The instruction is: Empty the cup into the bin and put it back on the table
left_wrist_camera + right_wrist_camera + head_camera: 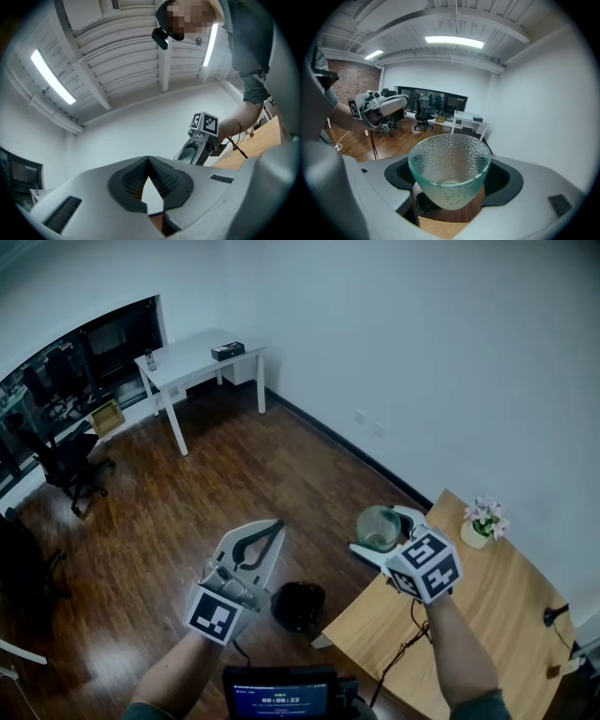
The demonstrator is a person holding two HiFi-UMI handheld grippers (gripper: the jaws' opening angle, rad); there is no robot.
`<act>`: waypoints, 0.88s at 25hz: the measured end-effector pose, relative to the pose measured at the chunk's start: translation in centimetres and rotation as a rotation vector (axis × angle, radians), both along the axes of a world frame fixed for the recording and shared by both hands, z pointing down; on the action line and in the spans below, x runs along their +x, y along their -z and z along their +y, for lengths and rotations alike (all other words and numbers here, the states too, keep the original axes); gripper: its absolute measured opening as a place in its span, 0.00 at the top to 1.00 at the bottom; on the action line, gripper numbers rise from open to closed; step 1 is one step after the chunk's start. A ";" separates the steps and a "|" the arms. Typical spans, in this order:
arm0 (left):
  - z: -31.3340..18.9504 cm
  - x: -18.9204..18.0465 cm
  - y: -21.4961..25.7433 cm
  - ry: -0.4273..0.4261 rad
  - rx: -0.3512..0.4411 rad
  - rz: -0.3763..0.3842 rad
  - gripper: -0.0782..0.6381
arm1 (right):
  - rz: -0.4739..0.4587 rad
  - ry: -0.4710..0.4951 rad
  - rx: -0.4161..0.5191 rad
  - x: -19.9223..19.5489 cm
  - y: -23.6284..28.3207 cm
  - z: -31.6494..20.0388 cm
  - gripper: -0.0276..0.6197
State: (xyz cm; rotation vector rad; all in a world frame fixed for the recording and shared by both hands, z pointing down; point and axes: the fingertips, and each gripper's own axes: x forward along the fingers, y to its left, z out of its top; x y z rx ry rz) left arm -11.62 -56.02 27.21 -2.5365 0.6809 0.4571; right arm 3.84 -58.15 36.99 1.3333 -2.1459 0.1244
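**Dimpled glass cup clamped in the right gripper**

The right gripper's smooth grey jaws clamp the cup, a tapered bowl of pale green, pebble-textured glass (see-through). It hangs over the wooden table's corner, with the round black bin at its 7 o'clock. The left gripper's ribbed pads meet at the tips, empty.

Far ahead of me a white desk stands in the corner by the dark windows. It has a black box at one end and a small bottle at the other. A black chair sits on the wood floor to my left, with a cardboard box near it. A potted flower stands by the white wall. A screen glows right below me.
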 end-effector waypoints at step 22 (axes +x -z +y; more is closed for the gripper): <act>-1.7 0.1 -0.3 0.054 -0.015 -0.003 0.90 | 0.474 0.022 -0.019 3.4 -1.3 -6.0 0.34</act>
